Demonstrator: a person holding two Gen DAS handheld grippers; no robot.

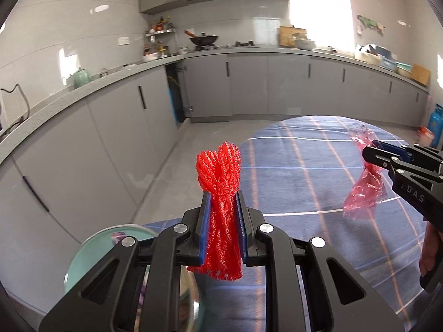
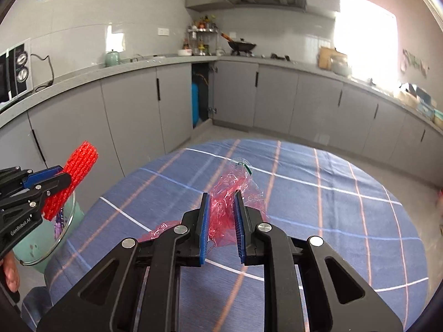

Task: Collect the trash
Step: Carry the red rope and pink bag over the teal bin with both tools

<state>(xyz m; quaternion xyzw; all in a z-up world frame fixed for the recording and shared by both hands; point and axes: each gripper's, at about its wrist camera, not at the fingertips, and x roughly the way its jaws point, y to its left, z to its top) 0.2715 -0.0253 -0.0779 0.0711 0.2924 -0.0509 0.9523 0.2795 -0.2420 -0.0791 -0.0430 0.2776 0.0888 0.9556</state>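
My left gripper (image 1: pixel 221 196) is shut on a red foam net sleeve (image 1: pixel 220 182), held upright above the table's left edge; it also shows in the right wrist view (image 2: pixel 73 177). My right gripper (image 2: pixel 221 197) is shut on a crumpled pink plastic wrapper (image 2: pixel 224 210), lifted above the blue checked tablecloth (image 2: pixel 318 207); it hangs from that gripper (image 1: pixel 372 149) in the left wrist view (image 1: pixel 365 191). A pale green trash bin (image 2: pixel 41 246) with a clear liner stands by the table's left edge, below the left gripper (image 2: pixel 59 175), with some trash inside.
The bin's rim (image 1: pixel 91 246) shows under my left gripper. Grey kitchen cabinets (image 1: pixel 116 127) and a counter run along the left and back walls. A cabinet door stands open at the corner (image 2: pixel 200 96). A blue gas cylinder (image 1: pixel 436 120) stands at the far right.
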